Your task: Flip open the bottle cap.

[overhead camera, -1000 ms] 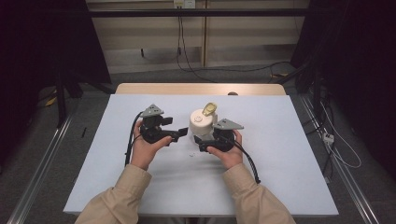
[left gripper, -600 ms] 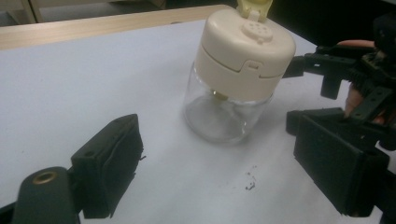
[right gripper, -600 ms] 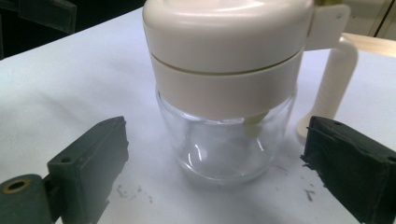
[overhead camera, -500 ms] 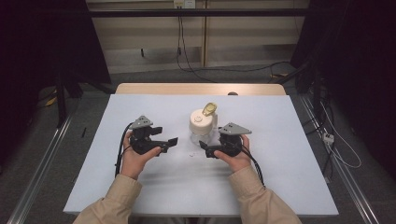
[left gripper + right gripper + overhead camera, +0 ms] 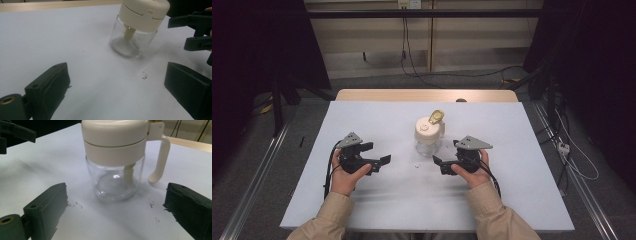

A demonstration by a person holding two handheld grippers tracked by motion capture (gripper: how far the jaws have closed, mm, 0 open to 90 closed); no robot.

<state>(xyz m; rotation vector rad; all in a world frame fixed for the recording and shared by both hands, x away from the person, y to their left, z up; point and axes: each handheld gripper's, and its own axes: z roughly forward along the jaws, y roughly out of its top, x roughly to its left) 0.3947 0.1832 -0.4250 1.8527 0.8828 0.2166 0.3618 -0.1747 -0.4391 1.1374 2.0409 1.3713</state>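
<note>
The glass jar [image 5: 428, 142] stands upright near the middle of the table [image 5: 362, 120], its long axis vertical. It carries a cream lid [image 5: 428, 129] with a yellowish flap [image 5: 436, 117] raised on top and a cream handle [image 5: 160, 157] at one side. The glass body appears empty apart from a cream stem hanging from the lid.

The right claw [image 5: 437, 163] is the nearer of the 2. It rests low, just in front of the jar and slightly to the jar's right, and points inward toward the jar's base. In the right gripper view the jar sits straight ahead between the 2 black jaws, which stand wide apart and hold nothing: released.

The left claw [image 5: 381, 161] lies well to the jar's left, also pointing inward. In the left gripper view the jar is ahead and off toward the upper right, clear of the jaws, which are likewise spread and empty: released.

Both hands grip their tools from below, forearms entering from the near edge, wrists low to the table.

Judgement: a short forward advance by the right claw would bracket the glass body. The handle, on the far right side as that claw sees it, could foul the right jaw.

Small dark specks [image 5: 144, 74] lie on the table before the jar.
</note>
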